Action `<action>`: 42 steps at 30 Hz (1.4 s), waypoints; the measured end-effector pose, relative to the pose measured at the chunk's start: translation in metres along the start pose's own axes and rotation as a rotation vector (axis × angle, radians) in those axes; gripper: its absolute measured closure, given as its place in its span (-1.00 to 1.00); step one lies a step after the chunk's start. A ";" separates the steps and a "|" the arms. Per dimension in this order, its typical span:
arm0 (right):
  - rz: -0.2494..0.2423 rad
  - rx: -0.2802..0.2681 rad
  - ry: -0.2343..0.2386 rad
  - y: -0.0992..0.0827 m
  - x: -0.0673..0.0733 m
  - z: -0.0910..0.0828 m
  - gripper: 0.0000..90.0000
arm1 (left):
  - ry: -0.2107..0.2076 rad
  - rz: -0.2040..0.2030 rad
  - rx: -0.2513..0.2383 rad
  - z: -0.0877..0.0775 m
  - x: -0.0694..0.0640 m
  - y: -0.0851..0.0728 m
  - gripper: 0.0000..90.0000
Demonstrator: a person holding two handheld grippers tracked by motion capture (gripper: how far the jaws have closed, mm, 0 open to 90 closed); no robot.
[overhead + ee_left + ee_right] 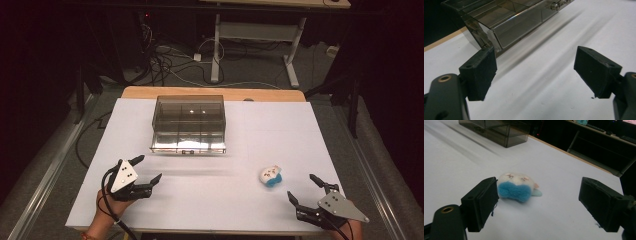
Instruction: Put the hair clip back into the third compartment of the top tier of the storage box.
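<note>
A box (189,124) is sitting on the table (280,130), toward its far side and left of centre. A plush toy (271,176) is lying nearer the front, right of the box and well apart from it. The left claw (148,168) is hovering before the box; the right claw (304,189) is waiting just right of the toy, not touching it

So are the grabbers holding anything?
No. Both the left gripper and right gripper are open and empty; the plush toy lies loose on the table.
</note>
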State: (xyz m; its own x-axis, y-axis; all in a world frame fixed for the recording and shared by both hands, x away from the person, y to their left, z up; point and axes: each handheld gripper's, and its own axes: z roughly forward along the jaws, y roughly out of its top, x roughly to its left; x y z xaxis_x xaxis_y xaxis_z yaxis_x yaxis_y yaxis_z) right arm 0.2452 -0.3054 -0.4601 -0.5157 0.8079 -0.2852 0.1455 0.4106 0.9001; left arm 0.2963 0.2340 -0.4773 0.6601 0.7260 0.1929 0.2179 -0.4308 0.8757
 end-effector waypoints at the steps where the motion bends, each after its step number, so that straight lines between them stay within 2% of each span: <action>1: 0.001 -0.001 0.000 0.000 -0.001 0.000 -0.64 | 0.000 0.000 0.000 0.000 0.000 0.000 -0.60; 9: 0.015 -0.008 -0.001 0.001 -0.004 0.002 -0.64 | -0.014 0.012 0.020 0.003 -0.005 0.000 -0.60; 11: 0.004 -0.006 -0.010 0.002 -0.006 0.002 -0.64 | -0.027 0.003 0.032 0.004 -0.007 -0.001 -0.60; 14: -0.014 0.021 -0.042 0.003 -0.010 0.004 -0.58 | -0.034 0.018 0.044 0.003 -0.010 -0.002 -0.60; 17: -0.005 -0.013 -0.048 0.003 -0.014 0.005 -0.53 | -0.031 0.032 0.049 0.002 -0.012 -0.002 -0.60; 21: -0.006 0.022 -0.067 0.006 -0.015 0.009 -0.47 | -0.030 0.039 0.058 0.000 -0.014 -0.003 -0.60; 22: 0.024 0.046 -0.061 0.009 -0.016 0.011 -0.44 | -0.030 0.036 0.060 -0.002 -0.014 -0.005 -0.60; 24: 0.046 0.076 -0.051 0.011 -0.018 0.016 -0.44 | -0.030 0.035 0.063 -0.003 -0.014 -0.006 -0.60; 27: 0.052 0.094 -0.024 0.011 -0.021 0.021 -0.45 | -0.028 0.035 0.069 -0.005 -0.014 -0.008 -0.59; 28: 0.063 0.120 -0.002 0.010 -0.023 0.028 -0.45 | -0.031 0.029 0.067 -0.006 -0.014 -0.009 -0.59; 29: 0.063 0.120 -0.002 0.010 -0.023 0.028 -0.45 | -0.031 0.029 0.067 -0.006 -0.014 -0.009 -0.59; 30: 0.073 0.142 0.031 0.010 -0.023 0.034 -0.43 | -0.033 0.025 0.071 -0.006 -0.014 -0.010 -0.59; 35: 0.040 0.189 0.064 0.012 -0.018 0.046 -0.43 | -0.039 0.022 0.077 -0.006 -0.014 -0.011 -0.59; 36: 0.021 0.218 0.086 0.013 -0.014 0.054 -0.44 | -0.039 0.030 0.080 -0.007 -0.014 -0.011 -0.59; 42: 0.016 0.266 0.142 0.016 -0.003 0.072 -0.44 | -0.045 0.027 0.082 -0.006 -0.014 -0.012 -0.59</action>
State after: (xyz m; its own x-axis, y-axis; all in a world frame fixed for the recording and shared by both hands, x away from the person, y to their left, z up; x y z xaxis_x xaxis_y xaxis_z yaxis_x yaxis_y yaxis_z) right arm 0.3098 -0.2713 -0.4685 -0.6218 0.7557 -0.2058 0.3610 0.5097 0.7810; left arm 0.2801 0.2317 -0.4876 0.6977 0.6895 0.1945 0.2567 -0.4940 0.8307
